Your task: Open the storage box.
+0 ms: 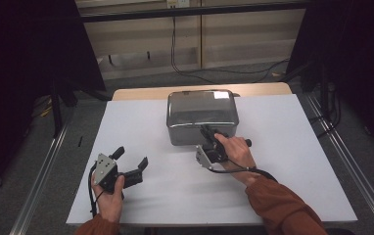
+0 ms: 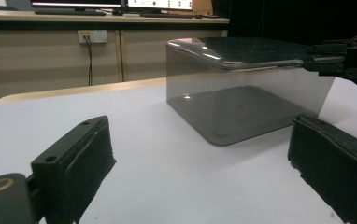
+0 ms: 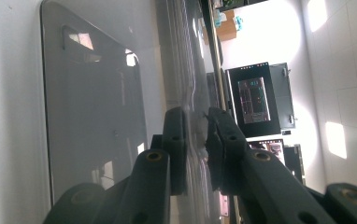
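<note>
From the high view, a smoky translucent plastic box [image 1: 202,116] sits at the middle of the white bench [image 1: 283,161], toward its far edge, with its lid [image 1: 202,106] on top. The box's long axis runs left to right. My right gripper [image 1: 208,133] is at the near wall of the box, right of its centre, jaws drawn together on the near rim of the lid. My left gripper [image 1: 130,159] rests on the bench well to the near left, apart from the box, its jaws spread wide with nothing between them. The right hand is clearly the nearer one; the box lies far and to the right of my left gripper.

In the left gripper view, my two black padded jaws stand far apart over bare bench. Beyond them is the box [image 2: 242,93], seen from low down, its near corner pointing toward me. The right gripper [image 2: 342,58] reaches in from the right and pinches the lid's overhanging edge [image 2: 260,65]. This low angle shows the lid lip standing slightly proud of the wall, which the high view does not.

In the right gripper view, turned on its side, my gripper [image 3: 196,140] is clamped on the thin lid edge [image 3: 193,112]. I judge the coming move is lifting the lid upward.
</note>
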The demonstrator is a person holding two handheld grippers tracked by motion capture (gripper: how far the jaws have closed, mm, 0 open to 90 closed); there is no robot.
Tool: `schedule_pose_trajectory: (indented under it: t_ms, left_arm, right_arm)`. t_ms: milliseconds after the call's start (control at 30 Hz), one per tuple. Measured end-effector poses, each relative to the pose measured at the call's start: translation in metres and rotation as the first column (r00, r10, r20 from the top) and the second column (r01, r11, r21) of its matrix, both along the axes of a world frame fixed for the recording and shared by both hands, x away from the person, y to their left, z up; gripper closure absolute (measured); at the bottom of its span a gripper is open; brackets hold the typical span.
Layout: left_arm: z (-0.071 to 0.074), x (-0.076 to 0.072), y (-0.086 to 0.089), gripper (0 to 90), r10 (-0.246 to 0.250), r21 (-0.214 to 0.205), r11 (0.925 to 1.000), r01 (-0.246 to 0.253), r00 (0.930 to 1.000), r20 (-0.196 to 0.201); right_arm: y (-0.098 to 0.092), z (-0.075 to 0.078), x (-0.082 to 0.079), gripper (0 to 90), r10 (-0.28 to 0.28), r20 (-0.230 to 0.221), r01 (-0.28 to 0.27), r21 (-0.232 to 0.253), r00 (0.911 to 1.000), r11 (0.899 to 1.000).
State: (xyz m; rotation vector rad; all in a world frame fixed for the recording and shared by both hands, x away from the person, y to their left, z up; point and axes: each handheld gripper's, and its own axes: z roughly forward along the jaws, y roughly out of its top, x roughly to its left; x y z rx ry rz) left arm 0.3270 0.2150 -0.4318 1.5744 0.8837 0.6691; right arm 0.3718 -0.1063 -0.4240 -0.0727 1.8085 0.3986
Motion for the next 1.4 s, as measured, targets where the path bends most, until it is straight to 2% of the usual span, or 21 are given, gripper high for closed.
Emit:
schedule_pose_trajectory:
  t_ms: [167, 267, 300, 433, 500, 533, 667, 733, 833, 933, 967, 1067, 1100, 1233, 1300, 1333, 1400]
  left_arm:
    - [0.001, 0.0, -0.003, 4.5, -0.036, -0.003, 0.9993, 0.036, 0.9991, 0.02]
    - [0.002, 0.0, -0.004, 2.5, -0.056, -0.01, 0.9983, 0.057, 0.9963, 0.066]
    - [0.004, 0.001, -0.004, 1.3, -0.064, -0.027, 0.9974, 0.067, 0.9952, 0.074]
    - [0.005, 0.003, -0.006, 1.2, -0.055, -0.03, 0.9979, 0.057, 0.9967, 0.059]
    - [0.004, 0.004, -0.009, 1.1, -0.065, -0.016, 0.9978, 0.065, 0.9977, 0.019]
    - [0.005, 0.004, -0.011, 1.2, -0.102, -0.042, 0.9939, 0.102, 0.9948, 0.005]
    - [0.008, 0.005, -0.014, 0.6, -0.119, -0.043, 0.9918, 0.12, 0.9924, 0.031]
    - [0.01, 0.008, -0.015, 0.8, -0.112, -0.028, 0.9933, 0.113, 0.9933, 0.03]
    - [0.011, 0.01, -0.018, 1.2, -0.11, -0.028, 0.9935, 0.11, 0.9937, 0.025]
    - [0.013, 0.015, -0.021, 1.3, -0.113, -0.001, 0.9936, 0.113, 0.9933, 0.025]
    - [0.014, 0.017, -0.024, 1.3, -0.114, -0.008, 0.9934, 0.114, 0.9934, 0.014]
    - [0.02, 0.02, -0.029, 1.4, -0.125, -0.007, 0.9922, 0.125, 0.9919, 0.024]
    - [0.022, 0.022, -0.032, 1.4, -0.125, -0.019, 0.9919, 0.126, 0.9918, 0.026]
    - [0.028, 0.028, -0.038, 1.3, -0.134, 0.01, 0.991, 0.134, 0.9903, 0.038]
    - [0.029, 0.03, -0.041, 1.8, -0.142, 0.004, 0.9899, 0.142, 0.9894, 0.033]
    - [0.029, 0.032, -0.046, 2.2, -0.153, 0.02, 0.9882, 0.152, 0.987, 0.051]
    - [0.029, 0.035, -0.051, 2.3, -0.161, 0.025, 0.9869, 0.16, 0.986, 0.045]
  right_arm:
    - [0.0, 0.001, 0.0, 78.7, 0.0, 0.001, 0.0, 0.002, 1.0, 1.0]
    - [0.0, 0.002, 0.0, 79.2, -0.003, 0.011, 0.003, 0.003, 0.9999, 1.0]
    - [-0.001, 0.004, 0.0, 79.1, -0.003, 0.008, 0.003, 0.015, 1.0, 1.0]
    - [-0.001, 0.005, 0.001, 79.2, 0.0, 0.012, 0.0, 0.013, 0.9999, 1.0]
    - [0.0, 0.005, 0.001, 79.3, 0.002, 0.012, -0.002, 0.009, 0.9999, 1.0]
    - [0.0, 0.006, 0.001, 79.3, -0.002, 0.013, 0.002, 0.015, 0.9999, 1.0]
    - [0.0, 0.009, 0.001, 79.6, 0.001, 0.021, -0.002, 0.023, 0.9998, 1.0]
    - [-0.001, 0.011, 0.002, 79.7, 0.003, 0.024, -0.004, 0.032, 0.9997, 0.999]
    - [0.0, 0.013, 0.002, 79.8, 0.005, 0.026, -0.005, 0.032, 0.9997, 0.999]
    - [0.0, 0.015, 0.003, 80.0, 0.005, 0.027, -0.006, 0.036, 0.9996, 0.999]
    - [0.0, 0.016, 0.003, 80.0, 0.004, 0.026, -0.005, 0.039, 0.9996, 0.999]
    - [-0.001, 0.019, 0.004, 80.2, 0.005, 0.03, -0.007, 0.048, 0.9995, 0.999]
    - [-0.001, 0.021, 0.004, 80.2, 0.007, 0.03, -0.008, 0.047, 0.9995, 0.999]
    - [-0.001, 0.025, 0.005, 80.3, 0.002, 0.029, -0.004, 0.054, 0.9996, 0.999]
    - [-0.001, 0.026, 0.005, 80.4, -0.001, 0.029, -0.001, 0.055, 0.9996, 0.999]
    - [-0.001, 0.028, 0.006, 80.6, 0.0, 0.031, -0.002, 0.061, 0.9995, 0.998]
    - [-0.001, 0.03, 0.006, 80.6, -0.004, 0.031, 0.002, 0.068, 0.9995, 0.998]
